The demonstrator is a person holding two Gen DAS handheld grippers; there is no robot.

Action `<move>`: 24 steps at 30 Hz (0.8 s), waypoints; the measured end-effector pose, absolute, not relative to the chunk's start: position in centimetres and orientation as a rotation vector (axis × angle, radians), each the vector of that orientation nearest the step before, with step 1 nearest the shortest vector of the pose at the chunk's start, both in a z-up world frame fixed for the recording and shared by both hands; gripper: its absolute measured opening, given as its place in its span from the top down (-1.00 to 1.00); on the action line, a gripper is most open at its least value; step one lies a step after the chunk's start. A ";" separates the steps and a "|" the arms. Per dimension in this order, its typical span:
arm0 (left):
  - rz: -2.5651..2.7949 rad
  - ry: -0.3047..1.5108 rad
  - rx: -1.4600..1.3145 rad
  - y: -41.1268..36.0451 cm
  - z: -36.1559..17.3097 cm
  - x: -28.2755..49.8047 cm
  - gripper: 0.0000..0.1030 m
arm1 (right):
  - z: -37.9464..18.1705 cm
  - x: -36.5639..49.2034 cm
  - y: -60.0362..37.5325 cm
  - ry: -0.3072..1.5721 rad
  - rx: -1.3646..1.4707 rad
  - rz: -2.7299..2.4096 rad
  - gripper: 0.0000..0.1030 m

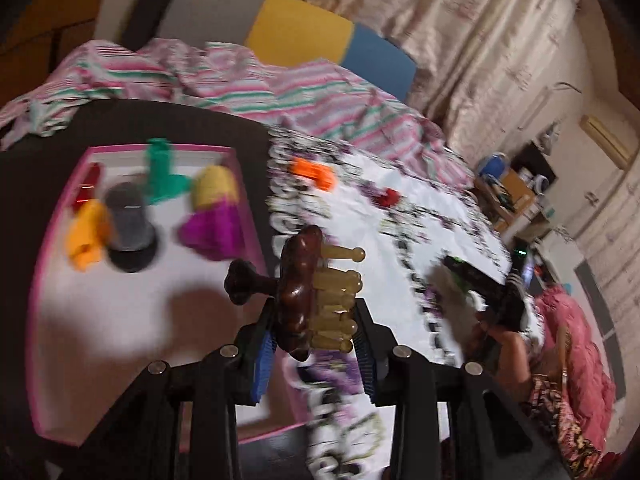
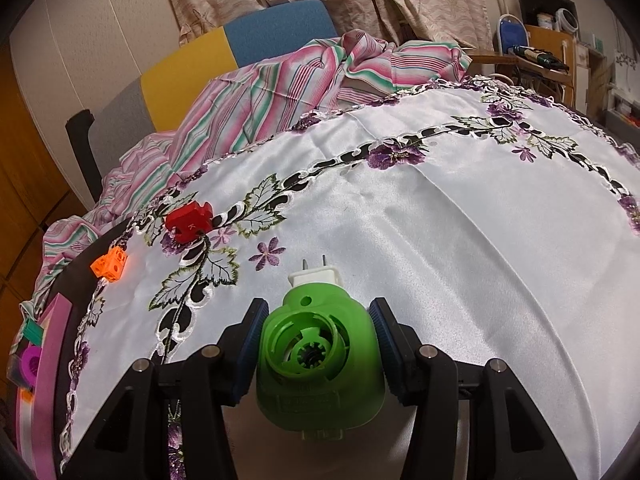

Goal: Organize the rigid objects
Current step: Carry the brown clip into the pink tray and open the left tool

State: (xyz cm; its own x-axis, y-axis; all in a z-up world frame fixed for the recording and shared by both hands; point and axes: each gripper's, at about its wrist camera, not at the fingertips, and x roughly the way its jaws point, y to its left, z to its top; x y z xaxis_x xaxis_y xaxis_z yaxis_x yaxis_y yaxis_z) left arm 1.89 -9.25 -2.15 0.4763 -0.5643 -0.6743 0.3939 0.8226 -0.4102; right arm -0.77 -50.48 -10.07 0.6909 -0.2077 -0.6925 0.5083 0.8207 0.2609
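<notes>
Brown massager (image 1: 304,292) in left tool (image 1: 316,344), green plug-in (image 2: 320,356) in right tool (image 2: 320,344)

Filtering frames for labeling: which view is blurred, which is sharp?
Left wrist: motion blur smears the pink tray and tablecloth; the held brown massager stays fairly crisp. Right wrist: sharp throughout, green plug-in device and embroidery clear, only fisheye bending.

Left wrist view: high, tilted, looking down over pink tray (image 1: 44,280). Right wrist view: low, close over tablecloth (image 2: 440,220). Both share orange block (image 1: 314,174).
</notes>
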 end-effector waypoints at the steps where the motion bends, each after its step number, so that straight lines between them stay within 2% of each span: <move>1: -0.572 0.899 -0.214 -8.3 -2.3 2.0 0.32 | -10.1 -0.7 -50.5 0.704 0.458 -0.418 -0.03; 6: -0.442 0.890 -0.114 -4.5 -2.7 2.7 0.32 | -10.0 -0.6 -50.3 0.715 0.442 -0.428 -0.03; 14: -0.278 0.918 0.120 -2.7 -4.5 5.0 0.32 | -9.9 -0.3 -49.9 0.737 0.414 -0.443 -0.03; 18: -0.248 0.967 0.090 -2.1 -5.8 6.0 0.32 | -9.9 0.0 -49.6 0.758 0.386 -0.458 -0.03; 24: -0.254 0.945 -0.006 -0.8 -5.3 5.3 0.27 | -9.9 0.0 -49.4 0.774 0.371 -0.466 -0.03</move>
State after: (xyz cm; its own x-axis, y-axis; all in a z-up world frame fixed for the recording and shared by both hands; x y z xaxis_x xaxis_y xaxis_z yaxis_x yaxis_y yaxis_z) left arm 5.26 -0.84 -5.26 0.5581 -0.2181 -0.8006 0.2133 0.9701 -0.1156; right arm 0.04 -49.36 -9.87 0.6234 -0.2630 -0.7363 0.5278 0.8363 0.1482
